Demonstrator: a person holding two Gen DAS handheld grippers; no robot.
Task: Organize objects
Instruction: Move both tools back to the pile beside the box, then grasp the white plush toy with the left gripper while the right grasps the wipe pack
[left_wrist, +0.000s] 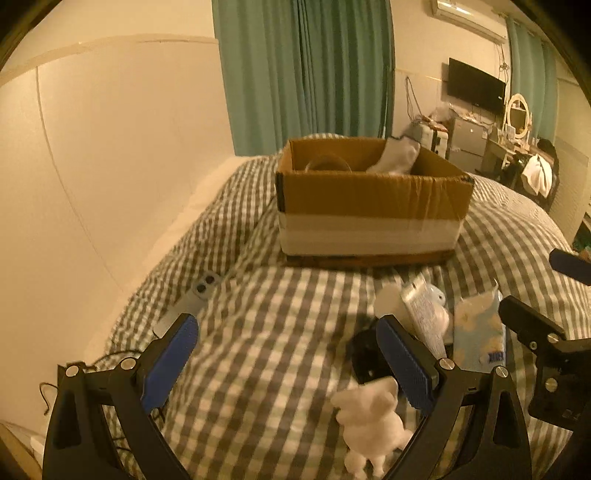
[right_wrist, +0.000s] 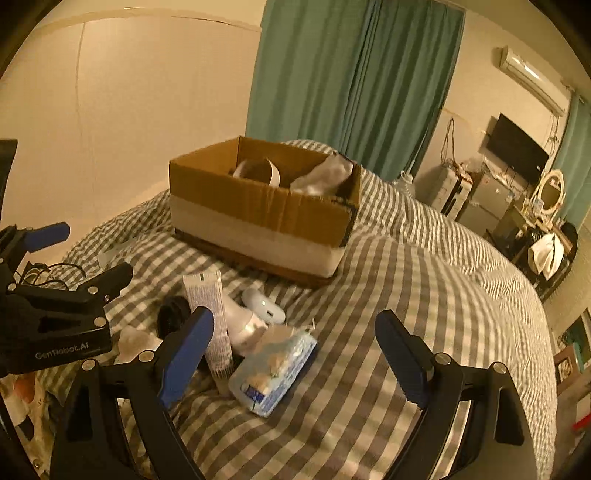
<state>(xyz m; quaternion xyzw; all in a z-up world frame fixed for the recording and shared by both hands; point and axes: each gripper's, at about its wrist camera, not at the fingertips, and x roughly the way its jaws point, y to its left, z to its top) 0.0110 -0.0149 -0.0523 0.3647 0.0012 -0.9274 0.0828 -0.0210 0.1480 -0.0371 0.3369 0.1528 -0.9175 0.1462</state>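
Now both my claws hang spread and empty over the checked bed, left claw above the white plush toy, right claw by the tissue pack and tube, cardboard box beyond.

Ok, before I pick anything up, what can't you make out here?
- Cardboard box contents: near wall hides most, both views.
- Black object: behind the tube and the right tool's finger, right wrist view.
- White plush: blurred, cut by left tool's frame, left wrist view.
- Packet label: too small.
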